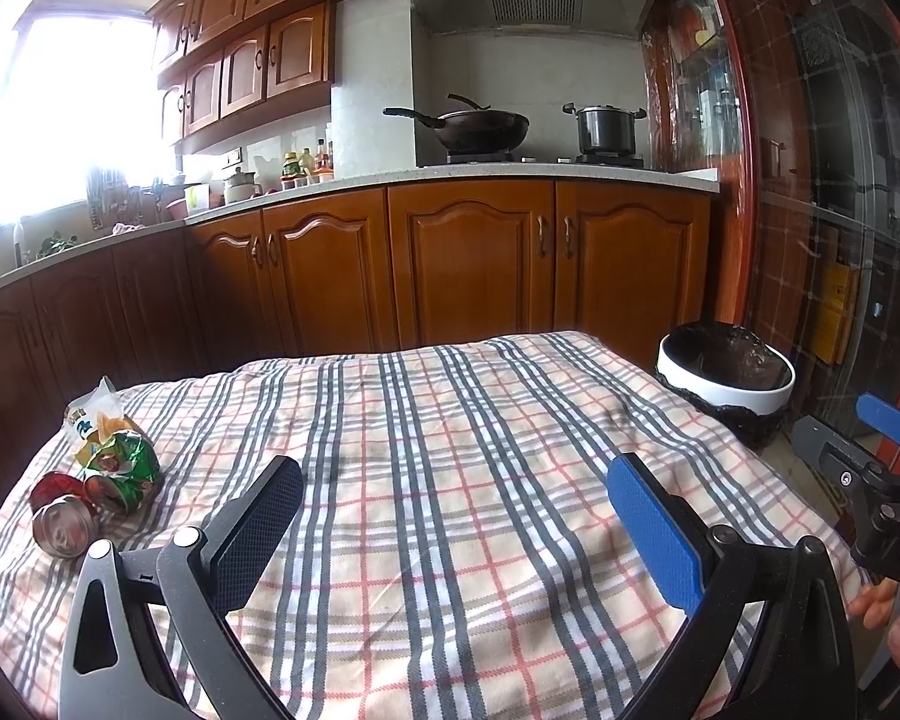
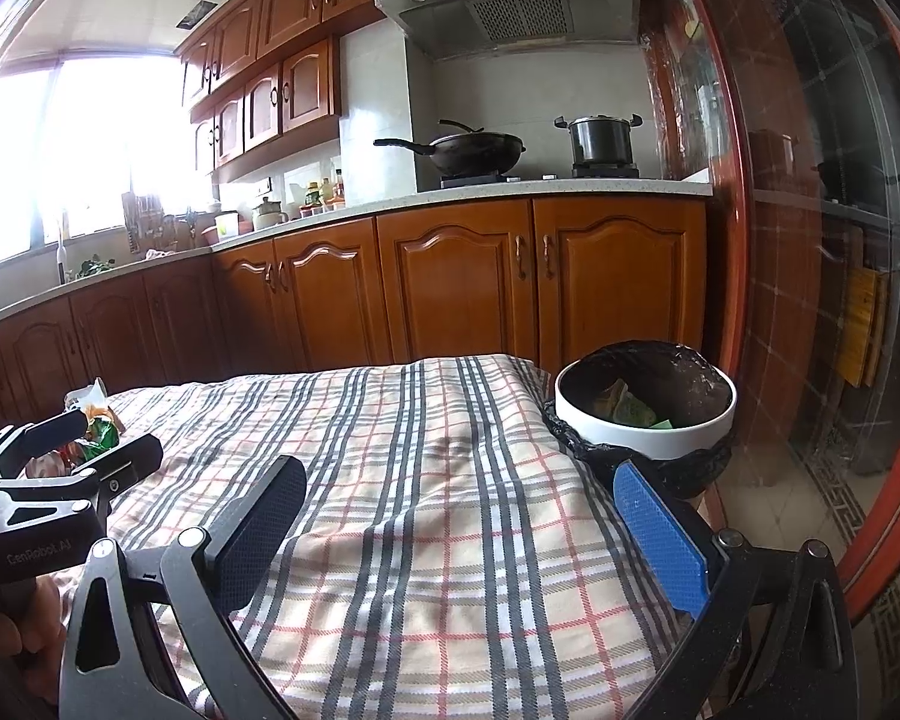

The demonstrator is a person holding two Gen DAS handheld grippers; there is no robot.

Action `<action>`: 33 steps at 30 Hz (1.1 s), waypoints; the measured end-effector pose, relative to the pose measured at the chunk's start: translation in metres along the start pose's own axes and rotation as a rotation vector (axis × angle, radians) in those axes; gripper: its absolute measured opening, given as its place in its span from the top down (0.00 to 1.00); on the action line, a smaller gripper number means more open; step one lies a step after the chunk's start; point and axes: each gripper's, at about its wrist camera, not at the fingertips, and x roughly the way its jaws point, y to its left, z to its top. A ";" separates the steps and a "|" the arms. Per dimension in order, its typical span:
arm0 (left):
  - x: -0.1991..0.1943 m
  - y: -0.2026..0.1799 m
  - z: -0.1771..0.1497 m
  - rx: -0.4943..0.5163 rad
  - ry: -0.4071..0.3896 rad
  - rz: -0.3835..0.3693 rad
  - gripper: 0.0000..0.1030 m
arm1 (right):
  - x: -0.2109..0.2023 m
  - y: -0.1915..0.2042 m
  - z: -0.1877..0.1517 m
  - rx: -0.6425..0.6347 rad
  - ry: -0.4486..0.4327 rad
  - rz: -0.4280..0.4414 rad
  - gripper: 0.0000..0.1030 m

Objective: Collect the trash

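Here, trash point(image 1: 99, 471) lies left of the open left jaws.

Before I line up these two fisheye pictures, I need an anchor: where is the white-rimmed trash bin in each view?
Left wrist view: the trash bin sits at the right, past the far right corner of the plaid cloth.
Right wrist view: the bin is right of centre, beside the cloth's right edge, wrappers visible inside.
Shared landmark: the black wok on the stove.
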 end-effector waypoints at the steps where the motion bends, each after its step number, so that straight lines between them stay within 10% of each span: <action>1: 0.000 0.000 0.000 -0.001 -0.002 0.000 0.01 | 0.000 0.000 0.000 0.000 0.000 0.000 0.00; 33: 0.003 0.003 0.000 0.004 -0.009 -0.016 0.01 | -0.001 -0.001 0.002 0.001 -0.003 0.003 0.00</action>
